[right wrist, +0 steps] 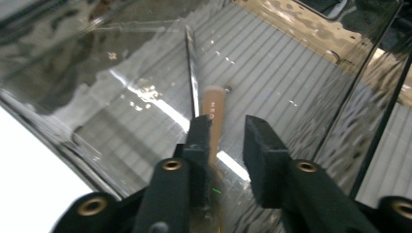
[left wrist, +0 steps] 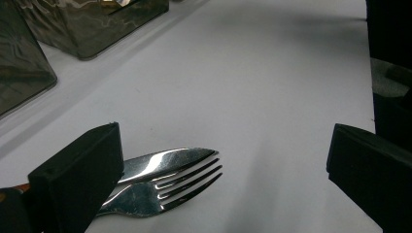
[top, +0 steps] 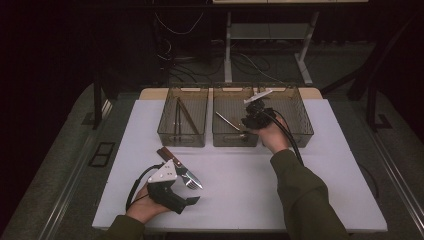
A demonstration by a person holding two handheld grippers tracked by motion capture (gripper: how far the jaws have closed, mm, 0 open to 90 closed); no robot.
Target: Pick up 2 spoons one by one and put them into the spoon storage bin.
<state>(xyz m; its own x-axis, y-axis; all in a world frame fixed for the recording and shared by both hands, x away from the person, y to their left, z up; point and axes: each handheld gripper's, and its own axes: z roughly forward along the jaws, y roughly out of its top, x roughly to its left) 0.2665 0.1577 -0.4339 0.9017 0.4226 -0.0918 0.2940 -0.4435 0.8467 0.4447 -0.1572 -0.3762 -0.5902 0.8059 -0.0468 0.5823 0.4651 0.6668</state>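
Observation:
My right gripper [top: 250, 118] hangs inside the middle smoked-plastic bin [top: 235, 141]. In the right gripper view its jaws [right wrist: 228, 132] stand apart, open. A knife with a pale wooden handle [right wrist: 214, 109] and a thin blade shows blurred just past the left jaw, with a gap to the other jaw. From above, that knife [top: 227, 121] lies slanted in the middle bin. My left gripper [top: 189, 189] rests at the table's front left, jaws wide open [left wrist: 223, 165]. A fork [left wrist: 165, 191] and a table knife [left wrist: 167, 160] lie side by side by its left jaw, the knife's brown handle [top: 167, 156] pointing away.
Three dark see-through bins stand in a row at the back of the white table [top: 240, 185]. The left bin [top: 182, 136] holds long thin utensils; the right bin [top: 301, 127] sits beside my right hand. Cables trail from both grippers.

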